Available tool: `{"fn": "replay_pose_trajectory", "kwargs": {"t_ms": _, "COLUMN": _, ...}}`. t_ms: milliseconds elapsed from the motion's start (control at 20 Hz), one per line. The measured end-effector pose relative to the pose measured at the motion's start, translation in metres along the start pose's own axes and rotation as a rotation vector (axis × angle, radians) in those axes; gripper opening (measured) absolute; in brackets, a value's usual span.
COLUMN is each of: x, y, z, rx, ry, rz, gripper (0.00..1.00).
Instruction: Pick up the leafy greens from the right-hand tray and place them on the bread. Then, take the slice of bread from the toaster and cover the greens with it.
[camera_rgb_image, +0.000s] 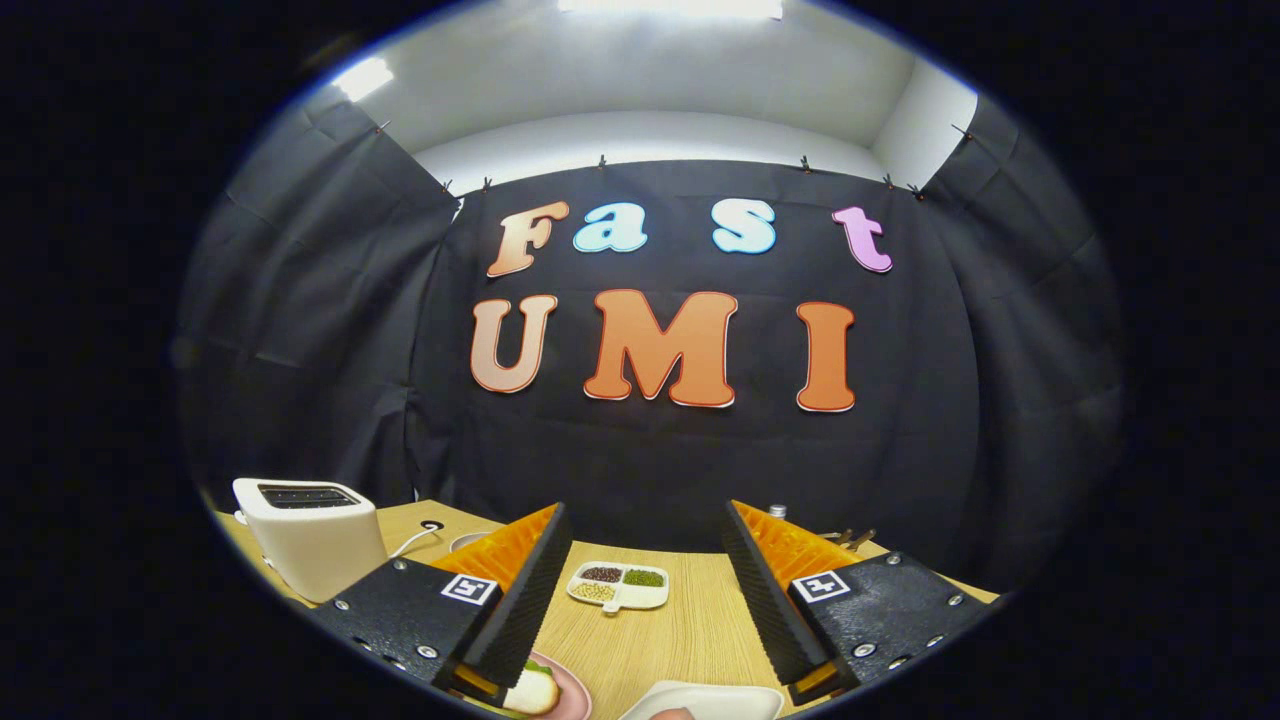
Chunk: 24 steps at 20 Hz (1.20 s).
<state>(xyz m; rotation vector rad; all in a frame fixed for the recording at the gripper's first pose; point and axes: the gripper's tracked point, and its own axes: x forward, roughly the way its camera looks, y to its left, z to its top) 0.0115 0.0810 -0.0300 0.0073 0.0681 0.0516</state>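
Note:
My gripper (645, 512) is open and held above the wooden table (680, 630), with nothing between its fingers. Below the left finger lies a pink plate (572, 690) with a slice of bread (532, 692) on it, and a bit of leafy green (537, 666) shows at the bread's far edge. The left finger hides most of the plate. A white toaster (312, 535) stands at the table's far left, its top slots looking dark. Near the base of the right finger sits the rim of a white tray (715, 697); I cannot make out its contents.
A small white divided dish (618, 586) with dark, green and pale beans sits on the table beyond the fingers. The toaster's white cord (410, 545) runs to a hole in the tabletop. Small objects lie at the table's far right edge (850, 538).

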Motion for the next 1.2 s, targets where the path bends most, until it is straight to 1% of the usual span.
{"fn": "replay_pose_trajectory", "kwargs": {"t_ms": 200, "x": -0.003, "y": -0.005, "z": -0.003, "rx": 0.006, "ry": 0.018, "rz": -0.017, "gripper": 0.92}}
{"fn": "replay_pose_trajectory", "kwargs": {"t_ms": 450, "x": -0.006, "y": -0.016, "z": 0.011, "rx": 0.022, "ry": 0.000, "rz": -0.026, "gripper": 0.92}}
{"fn": "replay_pose_trajectory", "kwargs": {"t_ms": 650, "x": -0.011, "y": -0.022, "z": 0.016, "rx": -0.012, "ry": -0.010, "rz": -0.039, "gripper": 0.92}}
{"fn": "replay_pose_trajectory", "kwargs": {"t_ms": 950, "x": -0.014, "y": -0.020, "z": 0.019, "rx": 0.033, "ry": -0.006, "rz": -0.021, "gripper": 0.93}}
{"fn": "replay_pose_trajectory", "kwargs": {"t_ms": 1200, "x": -0.014, "y": -0.021, "z": 0.017, "rx": 0.033, "ry": -0.001, "rz": -0.028, "gripper": 0.93}}
